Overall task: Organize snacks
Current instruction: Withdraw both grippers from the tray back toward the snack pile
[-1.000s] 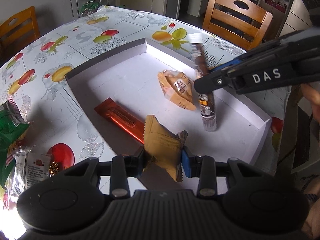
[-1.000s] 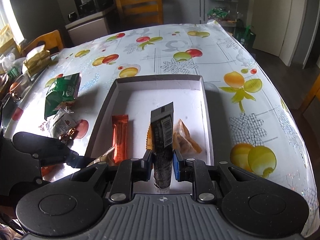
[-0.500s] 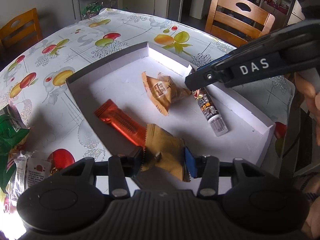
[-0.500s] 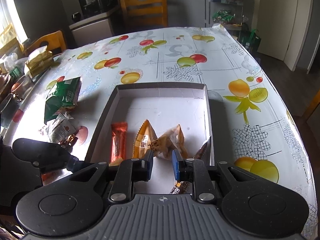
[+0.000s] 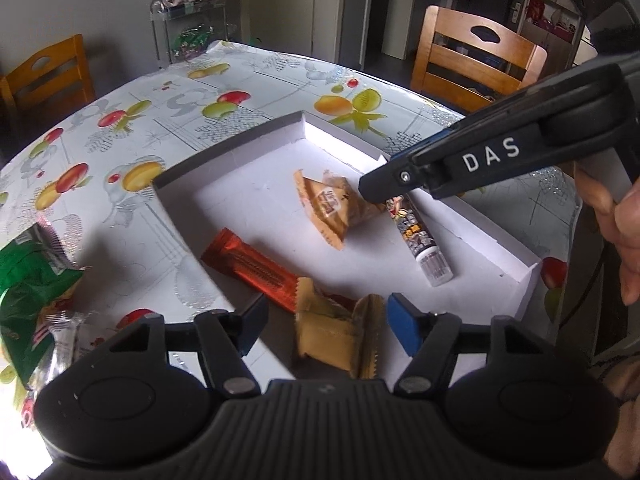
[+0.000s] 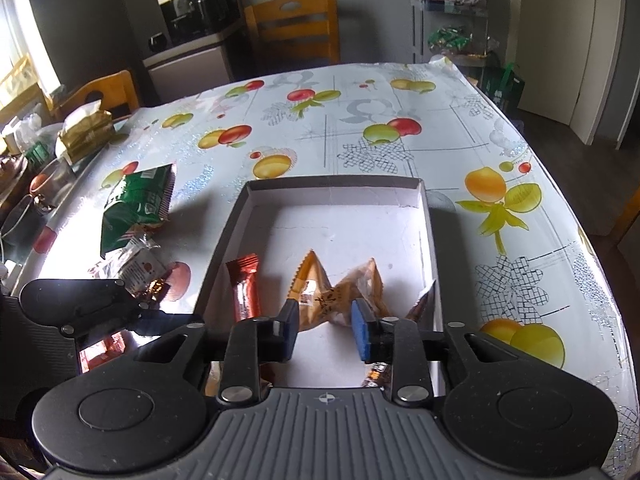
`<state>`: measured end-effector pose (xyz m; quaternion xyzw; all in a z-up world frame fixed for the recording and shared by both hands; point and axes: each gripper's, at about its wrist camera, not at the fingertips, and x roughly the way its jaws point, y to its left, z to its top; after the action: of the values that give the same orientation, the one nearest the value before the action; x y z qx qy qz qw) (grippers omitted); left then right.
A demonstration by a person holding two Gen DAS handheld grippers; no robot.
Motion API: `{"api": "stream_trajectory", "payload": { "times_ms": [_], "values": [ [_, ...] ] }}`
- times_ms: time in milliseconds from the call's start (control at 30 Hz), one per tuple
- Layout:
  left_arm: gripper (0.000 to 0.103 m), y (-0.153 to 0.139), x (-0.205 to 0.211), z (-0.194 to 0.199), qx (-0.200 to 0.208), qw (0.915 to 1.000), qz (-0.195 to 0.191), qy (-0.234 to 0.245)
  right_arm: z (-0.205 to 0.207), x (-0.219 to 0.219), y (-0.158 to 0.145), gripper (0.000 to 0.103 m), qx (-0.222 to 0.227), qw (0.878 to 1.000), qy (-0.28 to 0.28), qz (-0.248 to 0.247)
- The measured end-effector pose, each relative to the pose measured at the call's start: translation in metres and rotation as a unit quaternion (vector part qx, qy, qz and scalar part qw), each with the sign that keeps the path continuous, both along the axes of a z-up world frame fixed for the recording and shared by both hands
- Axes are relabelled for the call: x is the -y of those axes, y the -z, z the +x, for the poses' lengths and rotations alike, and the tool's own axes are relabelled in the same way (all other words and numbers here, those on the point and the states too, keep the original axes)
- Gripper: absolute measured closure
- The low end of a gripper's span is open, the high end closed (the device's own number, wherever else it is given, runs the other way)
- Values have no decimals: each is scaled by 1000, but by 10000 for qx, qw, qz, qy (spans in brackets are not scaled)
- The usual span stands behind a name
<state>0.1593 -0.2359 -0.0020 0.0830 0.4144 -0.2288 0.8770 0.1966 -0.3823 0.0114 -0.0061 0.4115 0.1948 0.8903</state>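
Observation:
A shallow white box (image 5: 224,152) lies on the fruit-print tablecloth. My left gripper (image 5: 328,322) hangs over its near corner, jaws opening; a tan snack packet (image 5: 340,332) lies on the box floor between the pads, free of both. Beside it rest a red-orange bar (image 5: 256,268), an orange triangular packet (image 5: 332,208) and a dark stick snack (image 5: 420,240). My right gripper (image 6: 326,324) hovers over the box (image 6: 332,190), its jaws opening with nothing between them. Past it sits the triangular packet (image 6: 332,296); the stick (image 6: 424,304) lies along the right wall.
A green snack bag (image 6: 136,208) and small clear-wrapped packets (image 6: 136,268) lie on the table left of the box. Wooden chairs (image 5: 476,60) stand around the table. A wire rack (image 6: 452,32) stands by the far corner. A hand (image 5: 624,232) holds the right gripper.
The right gripper let go of the dark stick, which dropped flat by the box's right wall. The left jaws widened off the tan packet. The triangular packet shifted.

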Motion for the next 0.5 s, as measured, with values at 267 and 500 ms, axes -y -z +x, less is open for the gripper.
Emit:
{"api": "stream_trajectory", "payload": {
  "times_ms": [267,500],
  "values": [
    [37,-6,-27,-8,92,9993,3,-375,-3,-21,-5,57,53,9998,-209,52],
    [37,-10,-57,-18,118,9970,33,-758,-6,-50,-10,53,109,9985,-525,77]
  ]
}}
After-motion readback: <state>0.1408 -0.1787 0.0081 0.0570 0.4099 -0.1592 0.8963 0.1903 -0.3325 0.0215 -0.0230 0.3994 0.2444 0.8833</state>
